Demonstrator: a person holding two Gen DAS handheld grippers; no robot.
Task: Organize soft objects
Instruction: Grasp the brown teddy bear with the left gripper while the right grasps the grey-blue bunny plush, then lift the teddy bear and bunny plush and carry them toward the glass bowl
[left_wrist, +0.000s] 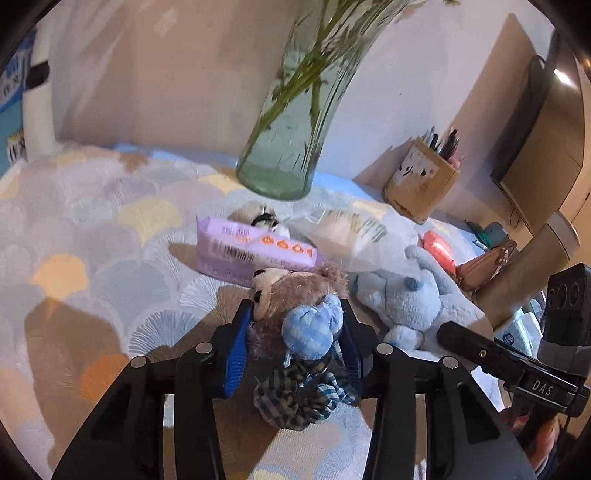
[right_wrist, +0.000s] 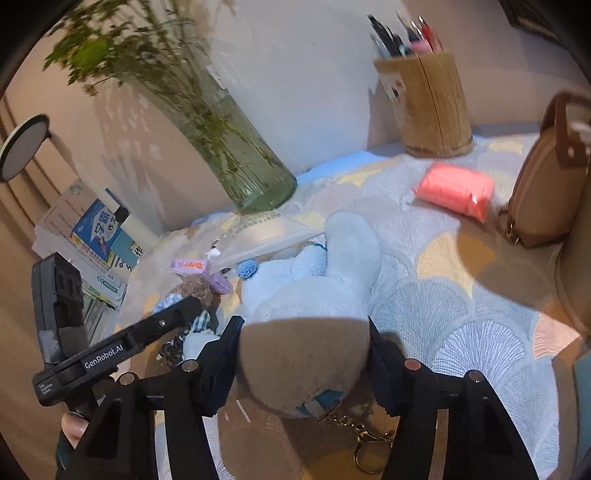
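Observation:
A small brown teddy bear (left_wrist: 295, 291) with a blue checked cap and plaid scarf lies on the patterned cloth (left_wrist: 110, 229). My left gripper (left_wrist: 294, 314) is shut on it, its blue pads pressing both sides of the head. Just to its right lies a pale blue plush toy (left_wrist: 413, 306). In the right wrist view my right gripper (right_wrist: 303, 325) is shut on that blue plush (right_wrist: 314, 280), gripping its shadowed near end, where a key chain (right_wrist: 365, 443) hangs. The left gripper's body (right_wrist: 147, 332) shows at the left of that view, over the bear (right_wrist: 195, 286).
Behind the toys are a purple tissue pack (left_wrist: 255, 251), a clear plastic bag (left_wrist: 354, 236) and a glass vase of stems (left_wrist: 291, 147). A wooden pen holder (right_wrist: 428, 103), a pink pack (right_wrist: 454, 192) and a brown bag (right_wrist: 543, 184) stand right. Books (right_wrist: 92, 236) lie left.

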